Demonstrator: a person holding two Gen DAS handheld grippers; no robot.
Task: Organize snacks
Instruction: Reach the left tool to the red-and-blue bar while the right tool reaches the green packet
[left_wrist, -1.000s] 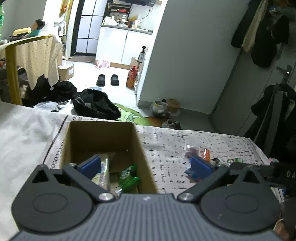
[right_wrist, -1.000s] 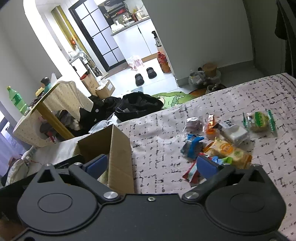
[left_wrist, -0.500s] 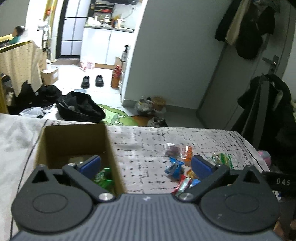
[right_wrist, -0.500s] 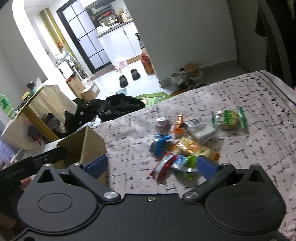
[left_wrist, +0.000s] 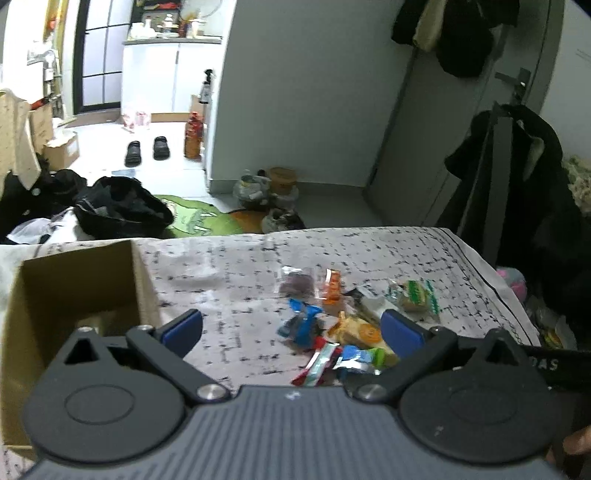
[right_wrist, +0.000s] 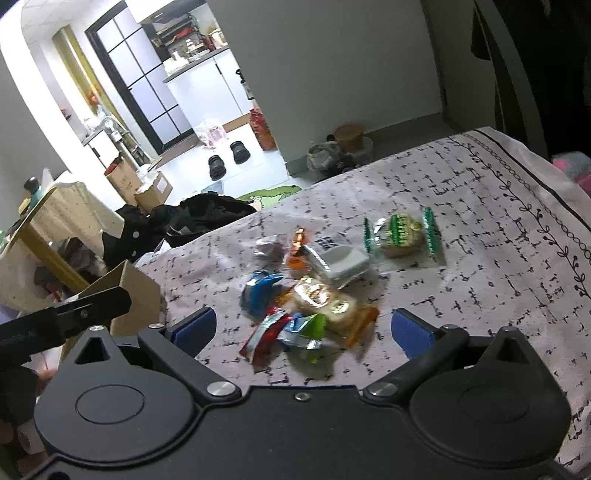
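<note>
On the patterned cloth covering the surface (right_wrist: 480, 229) lies a loose pile of wrapped snacks (right_wrist: 306, 295): a blue packet (right_wrist: 260, 290), a red stick wrapper (right_wrist: 264, 334), an orange round-cake packet (right_wrist: 325, 301) and a white box (right_wrist: 341, 260) touching one another. A green-edged cake packet (right_wrist: 400, 230) sits just beside them, apart. The right gripper (right_wrist: 301, 328) hovers over the near edge of the pile, its fingers (right_wrist: 194, 328) spread wide and holding nothing. The left gripper (left_wrist: 291, 328) is likewise wide open and empty, between the pile and the cardboard box (left_wrist: 77, 280) at the left.
</note>
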